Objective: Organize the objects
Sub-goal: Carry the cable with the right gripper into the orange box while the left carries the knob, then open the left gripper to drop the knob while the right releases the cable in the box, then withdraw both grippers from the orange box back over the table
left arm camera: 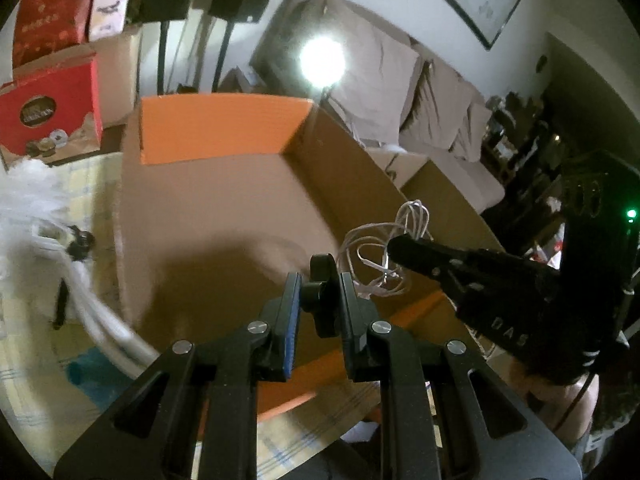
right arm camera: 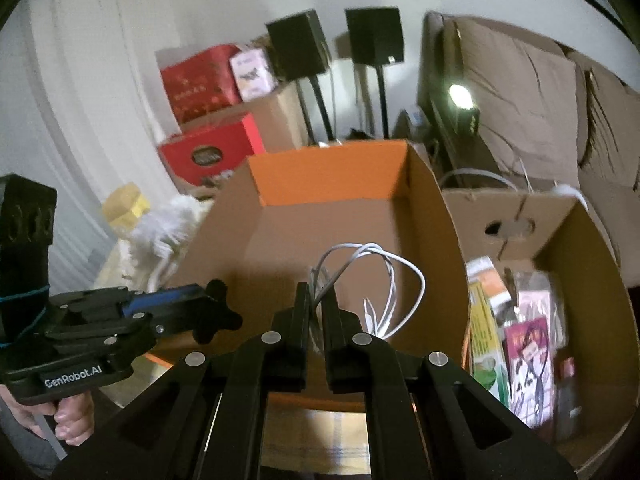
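My left gripper (left arm camera: 320, 292) is shut on a small black knob-like part (left arm camera: 322, 280) and holds it above the open cardboard box (left arm camera: 224, 208) with orange flaps. My right gripper (right arm camera: 318, 300) is shut on a coiled white cable (right arm camera: 372, 280) and holds it over the same box (right arm camera: 332, 224). In the left wrist view the right gripper (left arm camera: 394, 246) comes in from the right with the cable (left arm camera: 384, 248) hanging from its tip. In the right wrist view the left gripper (right arm camera: 216, 312) shows at the left with the black part (right arm camera: 214, 314) in it.
A second cardboard box (right arm camera: 580, 240) at the right holds packets and bags (right arm camera: 516, 340). Red gift boxes (left arm camera: 52, 116) and black speakers on stands (right arm camera: 372, 36) stand behind. A white fluffy item (left arm camera: 24, 196) lies left of the box. A sofa (left arm camera: 420, 104) is behind.
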The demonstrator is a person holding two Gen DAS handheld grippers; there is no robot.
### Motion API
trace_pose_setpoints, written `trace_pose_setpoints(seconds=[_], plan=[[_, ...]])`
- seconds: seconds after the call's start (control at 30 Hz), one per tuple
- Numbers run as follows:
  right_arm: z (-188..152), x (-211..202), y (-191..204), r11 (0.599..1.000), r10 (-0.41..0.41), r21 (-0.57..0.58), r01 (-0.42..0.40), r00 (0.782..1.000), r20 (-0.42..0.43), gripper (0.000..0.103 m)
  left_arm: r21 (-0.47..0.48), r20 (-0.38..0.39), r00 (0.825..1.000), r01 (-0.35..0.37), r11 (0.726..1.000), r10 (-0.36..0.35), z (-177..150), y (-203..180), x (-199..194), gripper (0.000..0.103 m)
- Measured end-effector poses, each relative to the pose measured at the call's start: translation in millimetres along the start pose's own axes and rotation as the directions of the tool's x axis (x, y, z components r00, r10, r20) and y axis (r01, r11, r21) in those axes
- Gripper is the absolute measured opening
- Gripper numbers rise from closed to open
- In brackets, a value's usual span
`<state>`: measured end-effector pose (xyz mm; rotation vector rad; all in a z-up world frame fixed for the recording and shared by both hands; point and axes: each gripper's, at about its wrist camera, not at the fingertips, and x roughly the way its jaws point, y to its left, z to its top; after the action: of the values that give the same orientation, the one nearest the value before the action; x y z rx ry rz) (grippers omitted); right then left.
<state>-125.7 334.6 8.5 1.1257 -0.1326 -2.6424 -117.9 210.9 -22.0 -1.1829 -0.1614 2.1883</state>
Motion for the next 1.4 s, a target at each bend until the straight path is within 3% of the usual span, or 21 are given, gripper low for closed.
trace_pose_setpoints(seconds=[0.37,0.53,0.6,0.73,0.87,1.07,1.2,1.4], plan=[[-26.0,25.3,-21.0,0.997,-0.068,0.029,0.071,0.992,-0.107,0.011,0.032,-0.112,0.993,-0.034,0.999,0.038,-12.8,-15.5,48.7,0.016],[-29.6,22.8,-22.0,0.997,-0.069,0.035,0.073,0.992,-0.106,0.015,0.024,-0.123,0.991,-0.041,0.999,0.044,-14.5,-14.6,50.1,0.017],[-30.0,17.5,-21.2,0.996,-0.071,0.04,0.075,0.992,-0.103,0.022,0.015,-0.133,0.99,-0.043,0.999,0.044,-15.4,-12.4,48.3,0.029],[-30.1,5.2,-17.5,0.996,-0.078,0.036,0.082,0.992,-0.095,0.026,0.005,-0.112,0.993,-0.049,0.999,0.049,-15.6,-6.4,33.4,0.037],[-27.2,-13.1,-13.9,0.995,-0.092,0.036,0.094,0.994,-0.057,0.03,-0.014,-0.049,0.997,-0.057,0.998,0.056,-11.7,0.1,7.5,0.07],[-21.2,-32.4,-2.8,0.995,-0.095,0.032,0.095,0.995,0.002,0.046,0.009,0.037,0.997,-0.075,0.997,0.075,-10.2,-0.2,-33.5,0.09],[-19.7,-38.3,12.1,0.997,-0.082,0.008,0.082,0.996,0.023,0.056,-0.015,0.09,0.991,-0.095,0.995,0.096,-12.0,12.8,-66.0,0.099],[-19.9,-41.1,39.5,0.999,-0.034,-0.038,0.035,0.999,0.032,0.06,-0.078,0.167,0.969,-0.173,0.982,0.184,-19.3,50.7,-114.9,0.101]])
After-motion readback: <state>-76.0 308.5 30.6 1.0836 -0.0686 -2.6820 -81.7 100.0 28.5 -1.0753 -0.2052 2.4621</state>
